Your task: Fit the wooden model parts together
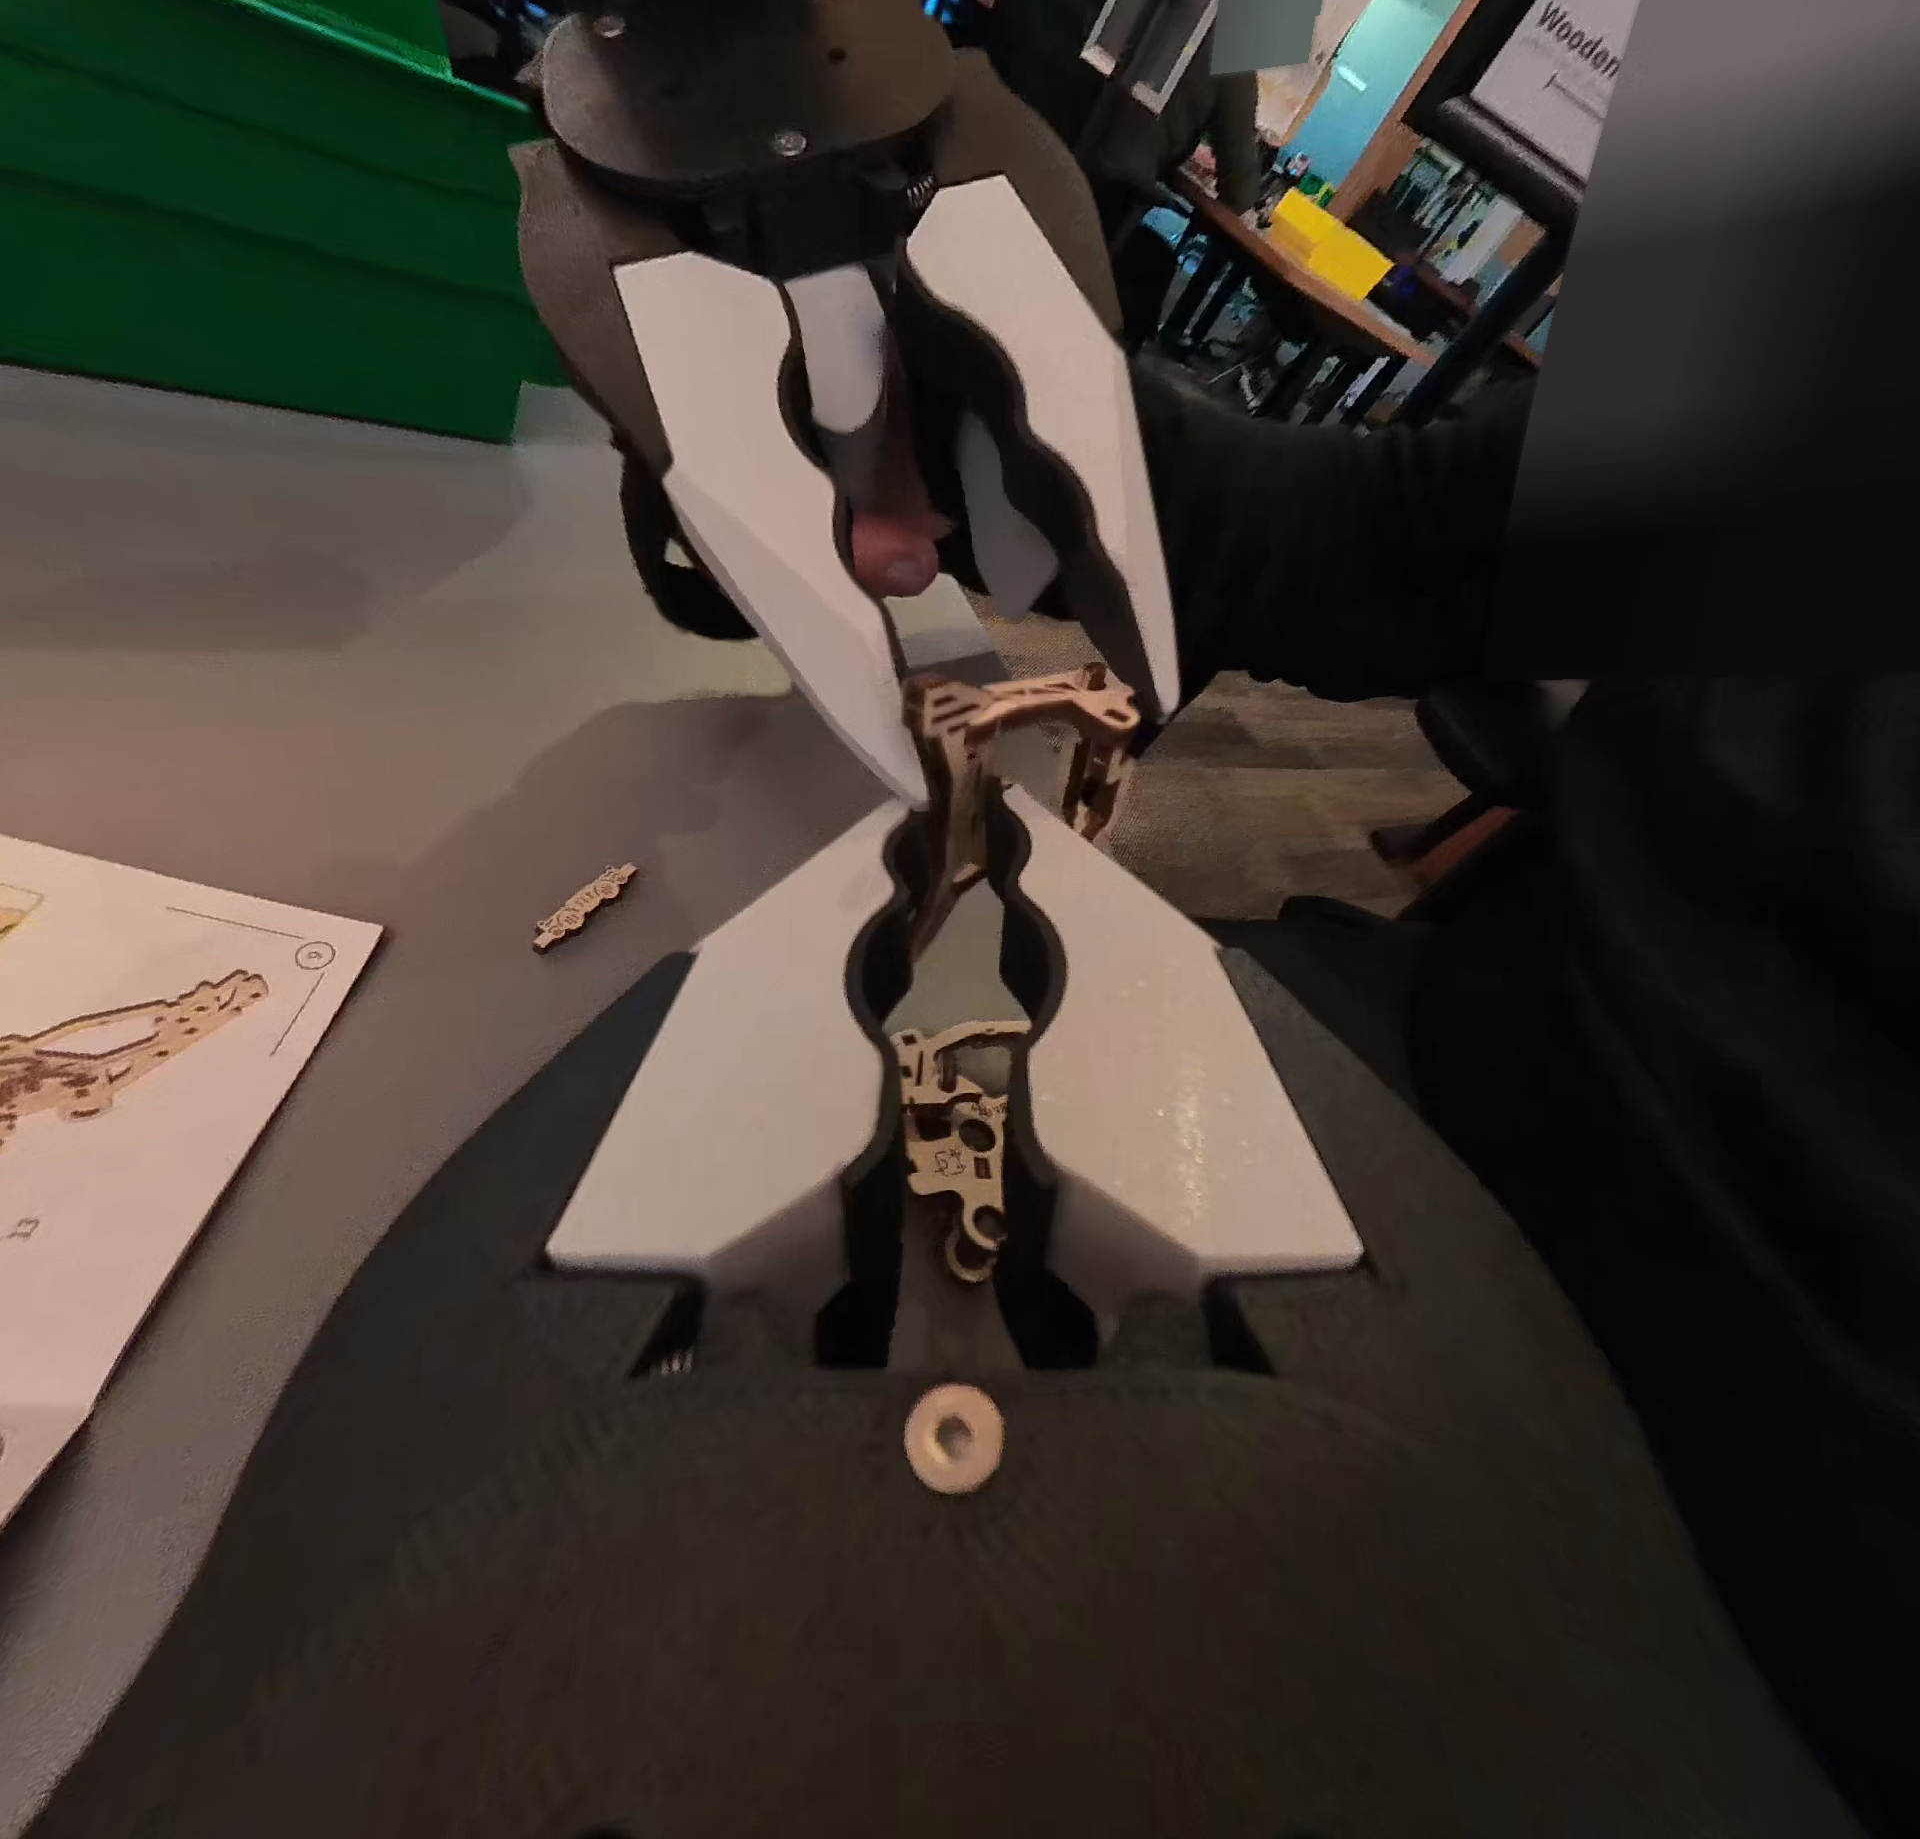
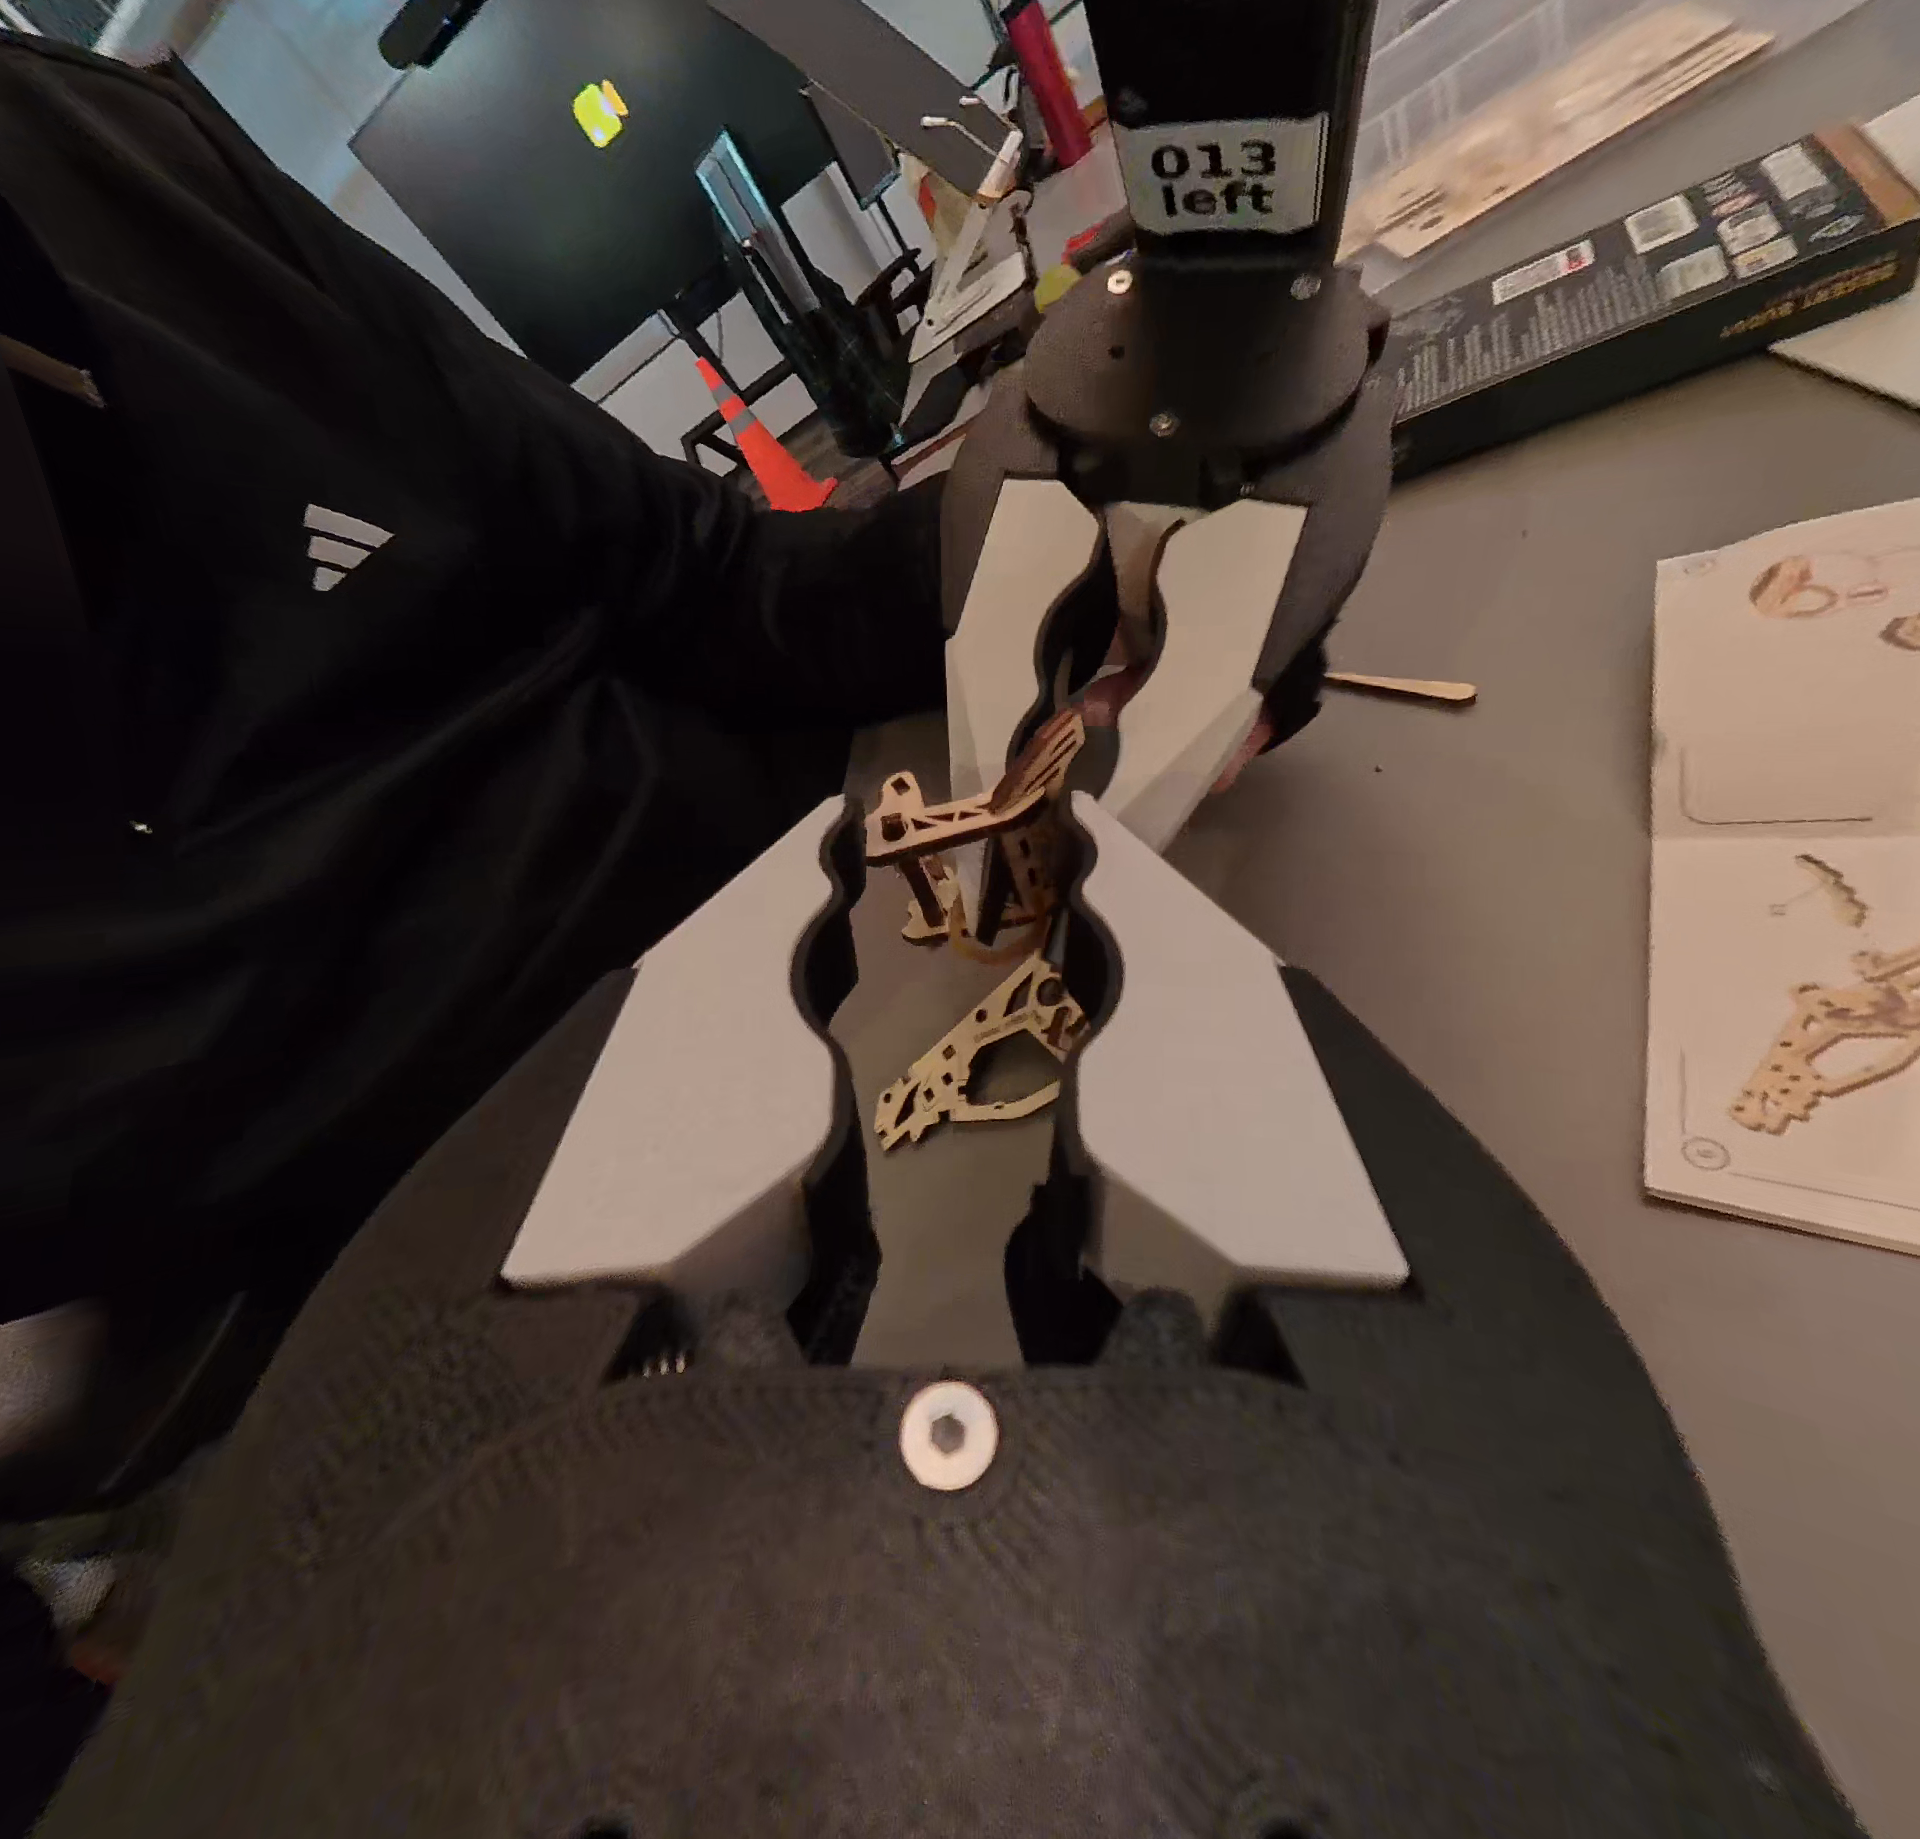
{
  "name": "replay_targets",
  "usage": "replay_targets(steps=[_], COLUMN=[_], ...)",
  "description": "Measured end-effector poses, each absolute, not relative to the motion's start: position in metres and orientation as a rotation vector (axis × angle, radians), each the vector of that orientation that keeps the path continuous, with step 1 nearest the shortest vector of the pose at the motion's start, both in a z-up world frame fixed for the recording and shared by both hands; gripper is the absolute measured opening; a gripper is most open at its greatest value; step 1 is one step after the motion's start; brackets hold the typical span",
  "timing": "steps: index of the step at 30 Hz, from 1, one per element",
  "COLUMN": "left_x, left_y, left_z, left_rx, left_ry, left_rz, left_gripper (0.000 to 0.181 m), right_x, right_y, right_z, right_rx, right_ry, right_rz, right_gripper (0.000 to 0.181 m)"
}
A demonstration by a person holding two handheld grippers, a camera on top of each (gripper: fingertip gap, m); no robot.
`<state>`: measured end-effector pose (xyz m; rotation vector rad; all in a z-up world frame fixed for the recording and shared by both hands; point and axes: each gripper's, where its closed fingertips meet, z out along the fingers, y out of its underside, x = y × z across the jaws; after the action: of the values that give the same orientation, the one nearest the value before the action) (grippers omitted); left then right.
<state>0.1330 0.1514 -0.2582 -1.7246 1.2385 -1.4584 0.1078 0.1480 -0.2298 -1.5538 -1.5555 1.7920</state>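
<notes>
A small wooden frame assembly (image 1: 1049, 714) hangs above the grey table between the two grippers, which face each other. My left gripper (image 1: 951, 807) is shut on one upright leg of the frame; in the right wrist view it (image 2: 1049, 802) comes down from above. My right gripper (image 2: 964, 810) is closed across the frame's width (image 2: 966, 833), one tip on each side; in the left wrist view it (image 1: 1039, 745) comes from the top. A flat cut-out wooden part (image 2: 977, 1072) shows below through the finger gap, as does one in the left wrist view (image 1: 951, 1155). I cannot tell whether these lie loose.
An instruction sheet (image 1: 156, 1114) (image 2: 1787, 906) lies on the table. A small wooden part (image 1: 585, 906) lies near it. Green crates (image 1: 208, 179) stand at the back. A black kit box (image 2: 1662, 283), a wooden stick (image 2: 1403, 688) and a person's black sleeve (image 2: 312, 646) are close. Left and right tips are no more than a few centimetres apart. The wooden stick (image 2: 1403, 688) is about 15 centimeters from my right fingertips.
</notes>
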Motion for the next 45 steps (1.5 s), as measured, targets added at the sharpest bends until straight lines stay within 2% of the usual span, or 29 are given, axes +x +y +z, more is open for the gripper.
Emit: replay_targets(steps=[2, 7, 8, 10, 13, 15, 18, 21, 27, 29, 38, 45], left_x=[0.132, 0.126, 0.124, 0.122, 0.122, 0.125, 0.129, 0.131, 0.135, 0.135, 0.135, 0.132], left_y=[0.154, 0.164, 0.168, 0.171, 0.175, 0.175, 0.174, 0.172, 0.171, 0.171, 0.173, 0.183], left_z=[-0.260, -0.254, -0.254, -0.249, -0.246, -0.244, -0.241, -0.240, -0.236, -0.236, -0.233, -0.233], left_rx=[-1.730, -1.711, -1.715, -1.693, -1.690, -1.678, -1.655, -1.642, -1.620, -1.612, -1.614, -1.641], left_ry=[1.227, 1.166, 1.152, 1.133, 1.126, 1.130, 1.139, 1.146, 1.145, 1.146, 1.133, 1.074], left_rz=[-1.444, -1.428, -1.405, -1.401, -1.377, -1.364, -1.371, -1.385, -1.423, -1.434, -1.417, -1.324], left_gripper=[0.006, 0.005, 0.005, 0.005, 0.002, 0.002, 0.002, 0.002, 0.002, 0.002, 0.002, 0.002], right_x=[0.107, 0.110, 0.113, 0.121, 0.127, 0.126, 0.124, 0.126, 0.125, 0.126, 0.123, 0.121], right_y=[0.151, 0.175, 0.179, 0.180, 0.170, 0.165, 0.165, 0.165, 0.165, 0.167, 0.165, 0.176], right_z=[-0.228, -0.221, -0.218, -0.213, -0.212, -0.217, -0.225, -0.218, -0.218, -0.218, -0.214, -0.216], right_rx=[-1.553, -1.597, -1.597, -1.598, -1.567, -1.573, -1.583, -1.528, -1.492, -1.485, -1.456, -1.583], right_ry=[-1.542, -1.413, -1.384, -1.370, -1.379, -1.382, -1.381, -1.350, -1.326, -1.311, -1.294, -1.206], right_rz=[1.762, 1.659, 1.629, 1.558, 1.529, 1.537, 1.533, 1.605, 1.687, 1.694, 1.758, 1.551], right_gripper=[0.037, 0.064, 0.065, 0.054, 0.022, 0.017, 0.019, 0.003, 0.000, 0.007, 0.001, 0.000])
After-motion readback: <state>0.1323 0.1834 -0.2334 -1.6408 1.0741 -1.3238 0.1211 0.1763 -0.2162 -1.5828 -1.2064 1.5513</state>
